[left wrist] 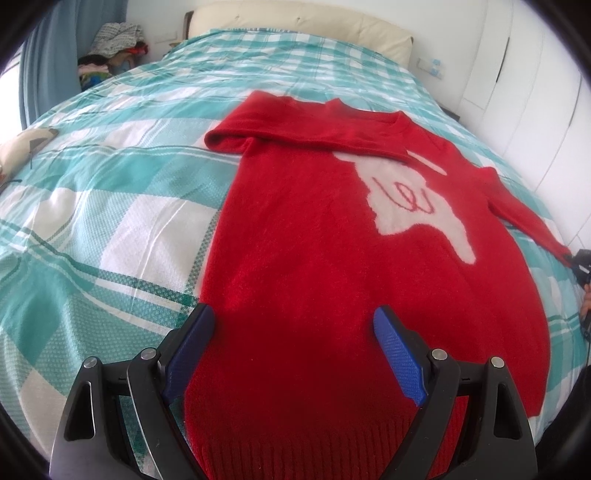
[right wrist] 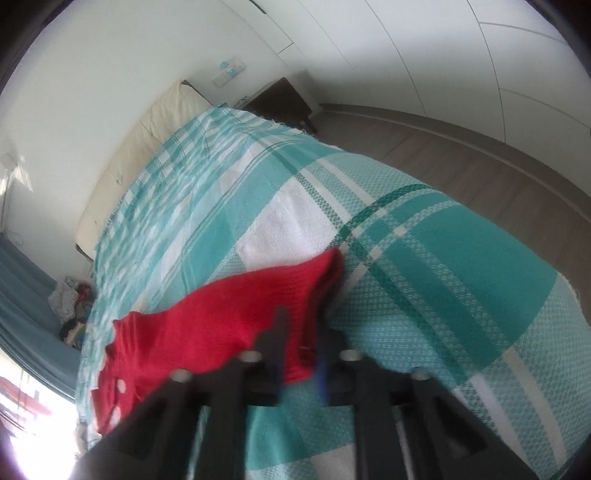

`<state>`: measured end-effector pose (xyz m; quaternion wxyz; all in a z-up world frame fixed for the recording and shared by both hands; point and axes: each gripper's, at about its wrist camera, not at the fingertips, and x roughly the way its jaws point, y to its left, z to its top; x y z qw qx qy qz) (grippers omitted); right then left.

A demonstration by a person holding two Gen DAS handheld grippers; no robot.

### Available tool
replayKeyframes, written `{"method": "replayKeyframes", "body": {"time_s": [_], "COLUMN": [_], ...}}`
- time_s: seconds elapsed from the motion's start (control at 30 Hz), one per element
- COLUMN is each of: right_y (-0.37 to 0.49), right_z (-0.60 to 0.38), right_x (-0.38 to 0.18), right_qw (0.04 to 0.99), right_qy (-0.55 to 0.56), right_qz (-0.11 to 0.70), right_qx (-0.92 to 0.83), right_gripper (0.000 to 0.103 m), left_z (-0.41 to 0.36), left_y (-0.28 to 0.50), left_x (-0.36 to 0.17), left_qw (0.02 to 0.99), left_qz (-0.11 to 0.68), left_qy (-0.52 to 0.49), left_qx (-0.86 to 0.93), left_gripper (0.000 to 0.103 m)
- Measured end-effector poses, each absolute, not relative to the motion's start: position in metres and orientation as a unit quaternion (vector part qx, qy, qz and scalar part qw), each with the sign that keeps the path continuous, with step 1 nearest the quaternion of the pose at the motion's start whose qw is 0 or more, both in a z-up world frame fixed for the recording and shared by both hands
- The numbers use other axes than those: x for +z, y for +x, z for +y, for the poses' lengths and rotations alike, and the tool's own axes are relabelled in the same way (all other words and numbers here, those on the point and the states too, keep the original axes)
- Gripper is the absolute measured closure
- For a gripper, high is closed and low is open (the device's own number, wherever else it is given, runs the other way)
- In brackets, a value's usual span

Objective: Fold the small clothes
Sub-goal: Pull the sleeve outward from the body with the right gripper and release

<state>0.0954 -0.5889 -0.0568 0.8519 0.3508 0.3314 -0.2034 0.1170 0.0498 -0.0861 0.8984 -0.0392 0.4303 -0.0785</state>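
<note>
A red sweater [left wrist: 314, 251] with a white patch on its chest lies flat on the teal plaid bedcover [left wrist: 110, 206]. One sleeve [left wrist: 295, 136] is folded across the chest. The other sleeve [left wrist: 524, 214] stretches out to the right. My left gripper [left wrist: 295, 317] hangs open above the lower body of the sweater, near the ribbed hem, with its blue pads [left wrist: 192, 347] on either side of the cloth and apart from it. My right gripper [right wrist: 301, 332] is shut on the end of the outstretched red sleeve [right wrist: 229, 325]. It also shows at the right edge of the left wrist view as the right gripper [left wrist: 580, 264].
A cream headboard [left wrist: 303, 26] runs along the far end of the bed. A pile of clothes [left wrist: 110, 48] sits by the blue curtain at the back left. White wardrobe doors [right wrist: 443, 55], a dark bedside table [right wrist: 280, 103] and wooden floor [right wrist: 461, 162] flank the bed's right side.
</note>
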Motion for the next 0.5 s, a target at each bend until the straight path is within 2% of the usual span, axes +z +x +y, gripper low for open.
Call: {"method": "replayKeyframes", "body": {"time_s": [0.1, 0.5], "right_y": [0.081, 0.066], "right_z": [-0.600, -0.613], "right_x": [-0.058, -0.063], "right_qw": [0.839, 0.830], "right_qy": [0.350, 0.388], "right_qz": [0.332, 0.316], "right_qx": [-0.252, -0.248], "right_gripper": [0.100, 0.100], "left_z": [0.051, 0.052], "left_y": [0.119, 0.119], "left_x": [-0.090, -0.092], "left_qw": [0.896, 0.895], "left_qz": [0.438, 0.440], "left_qy": [-0.034, -0.030], "left_qx": [-0.068, -0.062], "left_gripper": [0.013, 0.011]}}
